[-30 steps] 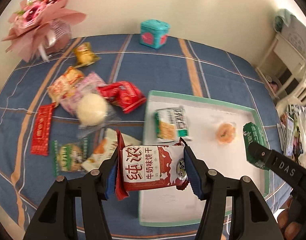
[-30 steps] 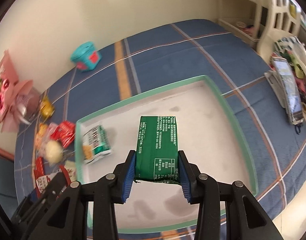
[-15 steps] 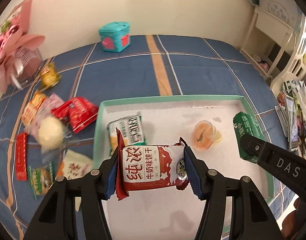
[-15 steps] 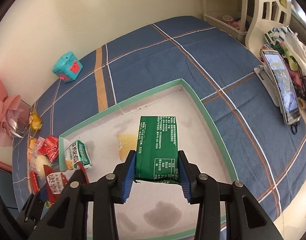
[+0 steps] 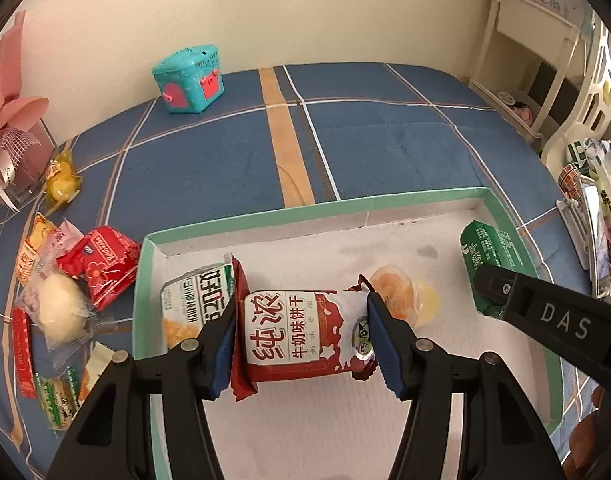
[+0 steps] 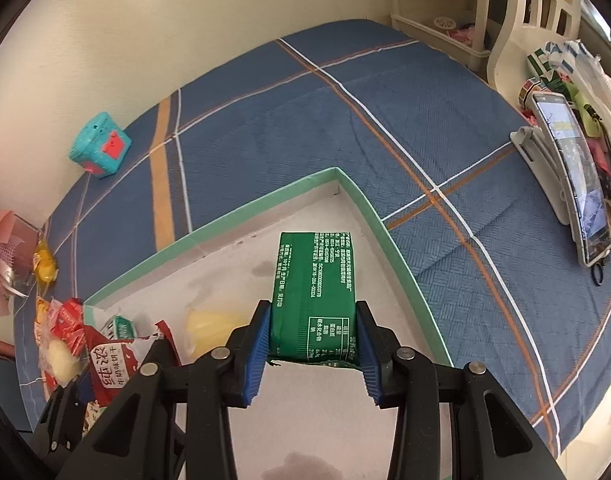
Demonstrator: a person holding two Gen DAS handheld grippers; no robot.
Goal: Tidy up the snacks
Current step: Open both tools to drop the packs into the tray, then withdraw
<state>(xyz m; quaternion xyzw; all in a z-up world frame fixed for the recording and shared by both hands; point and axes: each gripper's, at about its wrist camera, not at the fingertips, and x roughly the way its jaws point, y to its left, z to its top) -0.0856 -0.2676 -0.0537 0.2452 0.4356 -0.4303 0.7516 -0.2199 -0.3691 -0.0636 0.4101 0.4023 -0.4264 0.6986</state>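
My left gripper (image 5: 305,336) is shut on a red-and-white milk biscuit packet (image 5: 301,332), held over the left part of a white tray with a green rim (image 5: 305,210). My right gripper (image 6: 311,344) is shut on a green snack packet (image 6: 315,292), held above the tray's far right corner (image 6: 337,172). That green packet (image 5: 491,256) and the right gripper's black arm show at the right of the left wrist view. A green-and-white packet (image 5: 193,304) and a clear-wrapped orange jelly (image 5: 405,300) lie in the tray.
Several loose snacks lie left of the tray on the blue plaid cloth: a red packet (image 5: 105,264), a wrapped white bun (image 5: 61,312), a yellow sweet (image 5: 61,178). A teal toy box (image 5: 189,78) stands by the wall. A pink bouquet (image 5: 5,136) is far left. A phone (image 6: 577,176) lies right.
Both grippers have moved right and lower over the tray with their packets still held. The loose snack pile has slid toward the left edge of the left wrist view.
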